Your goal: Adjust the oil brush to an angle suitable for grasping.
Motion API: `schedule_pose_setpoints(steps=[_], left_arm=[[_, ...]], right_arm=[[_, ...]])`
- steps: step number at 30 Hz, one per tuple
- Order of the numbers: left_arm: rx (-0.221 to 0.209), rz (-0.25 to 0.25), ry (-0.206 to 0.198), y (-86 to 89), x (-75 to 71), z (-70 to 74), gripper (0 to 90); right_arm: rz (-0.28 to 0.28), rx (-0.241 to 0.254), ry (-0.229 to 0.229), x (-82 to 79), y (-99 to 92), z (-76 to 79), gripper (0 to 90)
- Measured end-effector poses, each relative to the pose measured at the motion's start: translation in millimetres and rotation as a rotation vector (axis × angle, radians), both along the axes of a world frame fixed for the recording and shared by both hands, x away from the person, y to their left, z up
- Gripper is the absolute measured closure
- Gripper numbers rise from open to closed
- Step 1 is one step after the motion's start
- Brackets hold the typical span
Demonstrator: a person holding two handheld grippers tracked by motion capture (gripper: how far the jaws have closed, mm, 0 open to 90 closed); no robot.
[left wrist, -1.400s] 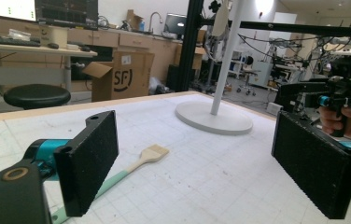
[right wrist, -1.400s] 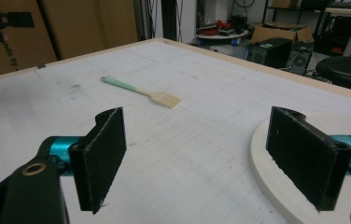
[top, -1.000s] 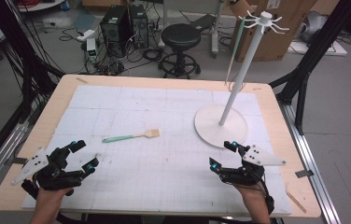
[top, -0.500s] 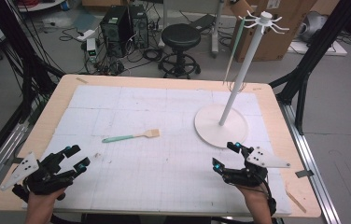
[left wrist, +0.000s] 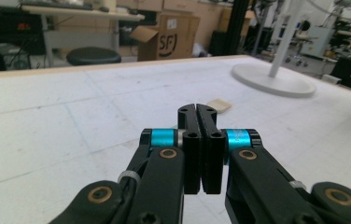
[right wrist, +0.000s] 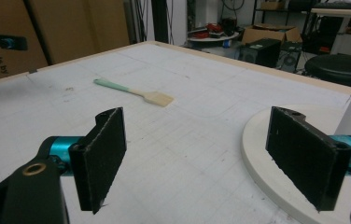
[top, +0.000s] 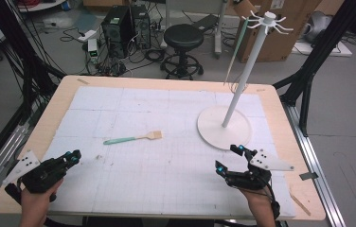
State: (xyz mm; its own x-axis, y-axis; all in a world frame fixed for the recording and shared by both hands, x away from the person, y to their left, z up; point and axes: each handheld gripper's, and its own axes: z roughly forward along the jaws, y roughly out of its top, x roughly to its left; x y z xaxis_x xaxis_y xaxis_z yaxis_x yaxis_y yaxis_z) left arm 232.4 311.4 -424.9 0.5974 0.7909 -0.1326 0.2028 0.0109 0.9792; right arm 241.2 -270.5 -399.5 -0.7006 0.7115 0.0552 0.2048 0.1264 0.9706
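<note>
Spatula (top: 133,138) flat mid-table, well ahead of your left gripper (top: 73,156), jaws just closed empty, your right gripper (top: 228,158) jaws wide, spatula well apart.

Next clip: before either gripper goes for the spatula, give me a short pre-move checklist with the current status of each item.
1. Spatula lying free on the mat, untouched: ok.
2. Left gripper ready to grasp: not ok; its fingers have just closed together on nothing.
3. Right gripper open and empty: ok.
4. Path from each gripper to the spatula clear: ok.
5. Hanger stand upright, base flat: ok.
</note>
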Motion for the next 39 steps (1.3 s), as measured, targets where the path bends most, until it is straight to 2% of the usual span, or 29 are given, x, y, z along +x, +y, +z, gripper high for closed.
schedule_pose_setpoints(steps=[4,7,11,13,16,19,20,21,22,24,27,31,34,39], left_arm=[[0.031,0.002,0.037,-3.8,13.5,2.6,89.7],[0.041,0.018,0.055,-8.6,28.9,8.1,89.7],[0.074,0.023,0.096,-23.0,58.9,14.7,89.7],[0.054,0.017,0.108,-32.1,72.7,17.3,89.7],[0.094,0.011,0.125,-50.1,98.3,23.4,89.8],[0.059,0.024,0.12,-62.9,117.1,27.6,89.8],[0.059,0.03,0.125,-66.2,122.4,27.8,89.8],[0.077,0.037,0.135,-69.5,127.9,27.5,89.8],[0.099,0.041,0.145,-72.3,132.9,26.8,89.8],[0.094,0.046,0.153,-77.4,139.9,24.7,89.8],[0.119,0.049,0.173,-86.3,147.4,16.7,89.8],[0.178,0.045,0.22,-98.4,156.4,1.9,89.8],[0.248,0.051,0.268,-106.3,162.5,-9.9,89.7],[0.332,0.054,0.321,-114.5,165.5,-23.7,89.7]], right_arm=[[0.004,-0.008,0.01,1.7,3.0,-3.2,19.2],[0.002,-0.005,0.012,2.1,3.1,-3.6,19.2],[-0.002,-0.004,0.008,1.8,1.1,-2.9,19.2],[-0.007,-0.004,0.011,1.8,0.1,-3.2,19.2],[-0.01,0.001,0.01,1.7,-1.6,-3.1,19.2],[-0.011,0.004,0.002,1.4,-4.4,-2.2,19.2],[-0.013,0.006,0.005,0.9,-5.6,-2.2,19.2],[-0.015,0.012,0.004,0.7,-6.8,-2.5,19.2],[-0.014,0.013,0.001,0.7,-8.1,-2.8,19.2],[-0.014,0.015,0.0,0.5,-10.0,-3.4,19.2],[-0.013,0.02,0.004,0.8,-12.0,-4.1,19.2],[-0.012,0.026,0.001,1.2,-12.1,-4.4,19.2],[-0.011,0.014,0.007,1.8,-10.1,-5.3,19.2],[-0.007,0.014,0.007,2.3,-8.3,-6.3,19.2]])
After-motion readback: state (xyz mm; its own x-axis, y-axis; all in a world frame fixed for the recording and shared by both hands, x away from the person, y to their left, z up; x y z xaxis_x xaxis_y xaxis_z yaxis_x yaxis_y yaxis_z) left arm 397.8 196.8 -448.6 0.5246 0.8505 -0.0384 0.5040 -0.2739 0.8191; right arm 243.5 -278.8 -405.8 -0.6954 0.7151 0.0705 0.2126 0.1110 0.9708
